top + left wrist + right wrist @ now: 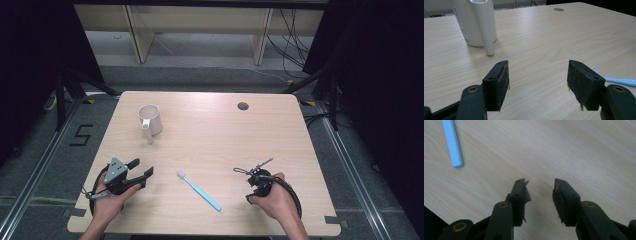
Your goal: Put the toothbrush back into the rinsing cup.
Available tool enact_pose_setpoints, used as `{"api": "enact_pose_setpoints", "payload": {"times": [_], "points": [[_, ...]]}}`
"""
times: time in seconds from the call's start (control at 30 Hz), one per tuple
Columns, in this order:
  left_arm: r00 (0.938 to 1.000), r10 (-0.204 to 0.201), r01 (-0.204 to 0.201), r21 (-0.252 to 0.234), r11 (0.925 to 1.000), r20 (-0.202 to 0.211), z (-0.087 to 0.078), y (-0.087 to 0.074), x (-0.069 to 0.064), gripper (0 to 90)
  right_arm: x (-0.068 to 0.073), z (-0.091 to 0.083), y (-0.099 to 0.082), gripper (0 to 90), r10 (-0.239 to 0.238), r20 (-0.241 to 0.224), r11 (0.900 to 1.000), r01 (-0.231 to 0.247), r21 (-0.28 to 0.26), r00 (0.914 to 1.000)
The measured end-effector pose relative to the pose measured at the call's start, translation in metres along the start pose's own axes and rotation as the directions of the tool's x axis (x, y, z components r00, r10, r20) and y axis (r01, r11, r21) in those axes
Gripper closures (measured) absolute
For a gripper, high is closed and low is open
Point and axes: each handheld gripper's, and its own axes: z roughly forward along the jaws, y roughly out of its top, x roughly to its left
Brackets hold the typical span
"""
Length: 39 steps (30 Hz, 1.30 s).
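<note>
In the high view, both hand-held tools sit along the lower edge of the frame with the work object between them. The left gripper (142, 172), at lower left, has its jaws standing well apart with nothing between them, as the left gripper view confirms, bare tabletop showing between its worn black pads (500, 85). The right gripper (265, 162), at lower right, also holds nothing; the right gripper view shows its jaws parted, narrower than the left's, over bare wood. The light blue plastic toothbrush (200, 191) lies flat at lower centre on the pale wood-grain table (210, 135), its long axis running diagonally from the white bristle head at upper left to the handle end at lower right. The head end points toward the left gripper; the handle end lies nearer the right one, and shows at the upper left of the right gripper view (452, 143). Judged by position, either tool could reach it, the right being better placed for the handle. Farther off, at upper left, stands the white ceramic mug (150, 120), upright, well apart from the toothbrush.
</note>
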Motion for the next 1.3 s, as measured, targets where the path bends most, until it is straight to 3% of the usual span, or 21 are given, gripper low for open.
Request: {"api": "enact_pose_setpoints", "payload": {"times": [0.13,0.3,0.37,0.4,0.5,0.53,0.57,0.6,0.67,0.73,0.77,0.83,1.07,1.1,1.13,1.17,1.2,1.23,1.3], "points": [[1.0,-0.003,0.003,0.004,1.0,-0.002,-0.001,0.001,0.0,33.8,0.004,0.0,0.001,62.6,0.016,-0.008,0.9998,-0.016,-0.008,0.9998],[1.0,-0.005,0.005,0.002,1.0,-0.004,-0.001,0.001,0.001,33.8,0.004,0.001,0.005,62.6,-0.02,-0.011,0.9997,0.02,-0.01,0.9997],[1.0,-0.004,0.004,0.003,1.0,-0.004,-0.002,0.001,0.001,33.8,0.005,0.002,0.005,62.6,-0.003,0.001,1.0,0.003,-0.007,1.0],[1.0,-0.004,0.004,0.006,1.0,0.001,-0.001,0.0,0.001,33.8,0.008,0.001,0.006,62.6,0.008,-0.014,0.9999,-0.008,0.008,0.9999],[1.0,-0.006,0.006,0.004,1.0,0.004,0.0,0.0,0.0,33.8,0.005,0.002,0.007,62.5,-0.026,0.003,0.9997,0.026,-0.001,0.9997],[1.0,-0.001,0.001,0.009,1.0,0.005,0.0,0.001,0.0,33.8,0.006,0.001,0.007,62.5,-0.013,-0.002,0.9999,0.013,-0.003,0.9999],[1.0,-0.002,0.002,0.007,1.0,0.004,0.0,0.001,0.0,33.8,0.003,0.0,0.007,62.5,-0.032,-0.046,0.9995,0.032,0.001,0.9984],[1.0,-0.003,0.003,0.005,1.0,0.002,0.0,0.002,-0.001,33.8,0.005,0.0,0.008,62.5,-0.022,-0.015,0.9998,0.022,-0.003,0.9997],[0.9999,-0.004,0.004,-0.007,1.0,0.009,0.001,0.002,-0.001,33.8,0.008,-0.002,0.008,62.5,0.008,-0.012,0.9999,-0.008,-0.009,0.9999],[0.9999,-0.005,0.005,-0.008,1.0,0.011,0.001,0.002,-0.001,33.8,0.007,0.0,0.01,62.6,-0.021,-0.014,0.9998,0.021,0.0,0.9997],[0.9999,-0.004,0.004,-0.006,1.0,0.01,0.001,0.002,-0.002,33.8,0.01,0.0,0.01,62.6,0.005,-0.01,1.0,-0.005,0.0,0.9999],[0.9999,0.0,0.0,-0.009,1.0,0.011,0.001,0.002,-0.002,33.8,0.01,0.0,0.011,62.7,-0.017,-0.03,0.9998,0.016,-0.013,0.9994],[1.0,0.004,-0.004,-0.001,1.0,0.003,0.0,0.003,-0.002,33.8,0.016,0.001,0.014,63.2,-0.027,-0.026,0.9995,0.026,-0.02,0.9993],[1.0,0.004,-0.004,0.0,1.0,0.005,0.0,0.003,-0.002,33.8,0.016,0.001,0.016,64.0,-0.053,-0.026,0.9985,0.053,-0.011,0.9982],[1.0,0.005,-0.005,-0.001,1.0,0.004,0.0,0.003,-0.003,33.8,0.019,0.001,0.018,64.2,-0.034,-0.014,0.9994,0.033,-0.006,0.9993],[1.0,0.006,-0.006,-0.002,1.0,0.005,0.0,0.003,-0.003,33.8,0.02,0.0,0.018,64.2,-0.028,-0.04,0.9996,0.028,-0.003,0.9988],[1.0,0.007,-0.007,-0.002,1.0,0.006,0.0,0.003,-0.003,33.8,0.018,0.002,0.019,64.2,-0.059,-0.02,0.9982,0.059,-0.007,0.9981],[1.0,0.005,-0.005,-0.002,1.0,0.006,0.0,0.003,-0.003,33.8,0.019,0.002,0.019,64.2,-0.058,-0.023,0.9983,0.058,-0.008,0.998],[1.0,0.007,-0.007,-0.001,1.0,0.007,0.0,0.003,-0.004,33.8,0.023,0.001,0.02,64.2,-0.011,-0.03,0.9999,0.011,0.002,0.9995]]}}
